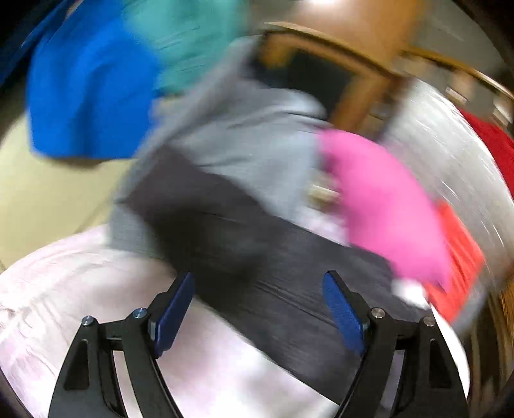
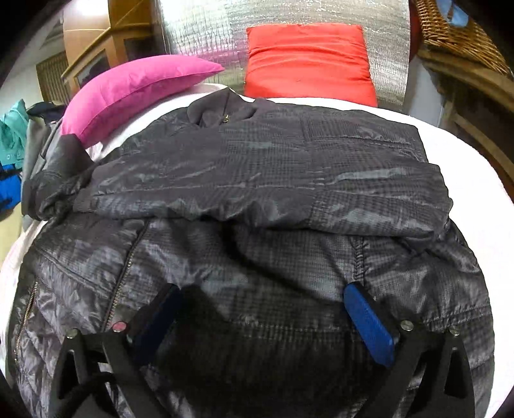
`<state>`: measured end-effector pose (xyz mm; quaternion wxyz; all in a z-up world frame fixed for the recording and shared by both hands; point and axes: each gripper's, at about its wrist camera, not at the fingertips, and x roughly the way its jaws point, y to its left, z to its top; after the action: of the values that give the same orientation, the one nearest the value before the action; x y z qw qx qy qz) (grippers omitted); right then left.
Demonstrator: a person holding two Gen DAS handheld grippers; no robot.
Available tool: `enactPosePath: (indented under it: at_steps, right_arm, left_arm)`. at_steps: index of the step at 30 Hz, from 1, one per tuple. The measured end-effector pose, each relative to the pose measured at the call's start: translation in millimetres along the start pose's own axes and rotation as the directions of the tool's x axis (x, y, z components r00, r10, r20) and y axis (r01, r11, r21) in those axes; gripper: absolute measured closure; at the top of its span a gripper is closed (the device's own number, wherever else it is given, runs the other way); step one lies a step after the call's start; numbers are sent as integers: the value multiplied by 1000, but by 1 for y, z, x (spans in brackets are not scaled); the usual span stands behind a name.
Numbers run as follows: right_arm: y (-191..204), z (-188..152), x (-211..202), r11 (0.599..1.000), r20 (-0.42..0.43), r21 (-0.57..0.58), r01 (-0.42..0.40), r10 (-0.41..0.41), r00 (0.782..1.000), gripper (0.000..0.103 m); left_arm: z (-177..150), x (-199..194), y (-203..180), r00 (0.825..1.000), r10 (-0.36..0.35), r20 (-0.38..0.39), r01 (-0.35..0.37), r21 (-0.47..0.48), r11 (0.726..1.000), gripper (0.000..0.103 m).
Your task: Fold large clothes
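A dark grey quilted jacket [image 2: 257, 180] lies on the white bed [image 2: 475, 180], its upper part folded over its lower part. My right gripper [image 2: 263, 302] is open just above the jacket's lower part, holding nothing. The left wrist view is blurred by motion. My left gripper [image 1: 258, 289] is open and empty above a dark sleeve or edge of the jacket [image 1: 244, 231] and the white sheet [image 1: 64, 283].
A pink pillow [image 2: 128, 93] and a red pillow [image 2: 308, 61] lie at the head of the bed against a silver quilted panel [image 2: 205, 29]. Blue, teal and grey clothes [image 1: 96, 96] pile at the left. A wooden cabinet [image 1: 353, 64] and wicker basket [image 2: 459, 29] stand nearby.
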<state>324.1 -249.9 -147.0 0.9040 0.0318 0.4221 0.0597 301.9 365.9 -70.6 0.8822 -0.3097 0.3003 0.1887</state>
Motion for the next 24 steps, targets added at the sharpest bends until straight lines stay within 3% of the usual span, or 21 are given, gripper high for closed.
enactPosePath:
  at_steps: [4,10,13,16,18,21,24]
  right_arm:
    - [-4,-3,-2,1000,7,9,-13,13,1000,0]
    - [-6,-6,-5,1000,10,9,-13,13,1000,0]
    - [-6,-6,-4,1000,11,10,-15,15,1000,0]
    - [-6,-6,-4,1000,11,9,-14,14,1000,0]
    - [-6,-6,-3,1000,11,11,-17,17,1000,0]
    - [-7,-6,-4,1000,11,11,-16,16,1000,0]
    - [-7,-6,-4,1000,13,14,-19,19,1000,0]
  left_arm:
    - [33,42,55,997,13,-70,-20,-101,995,21]
    - [54,78,81,996,32,-88,-45,-154,987,22]
    - [57,94,83,991,54,-126,-72,-138,988,62]
    - [63,95,80,988,88,-129,-104,-121,987,84]
    - [67,87,71,986,116,-124,-126,-79,989,88]
    - [73,57,44,987,149,-52,-149,2,989,89]
    - [72,7,3,990,133,50,-138,122,983,89]
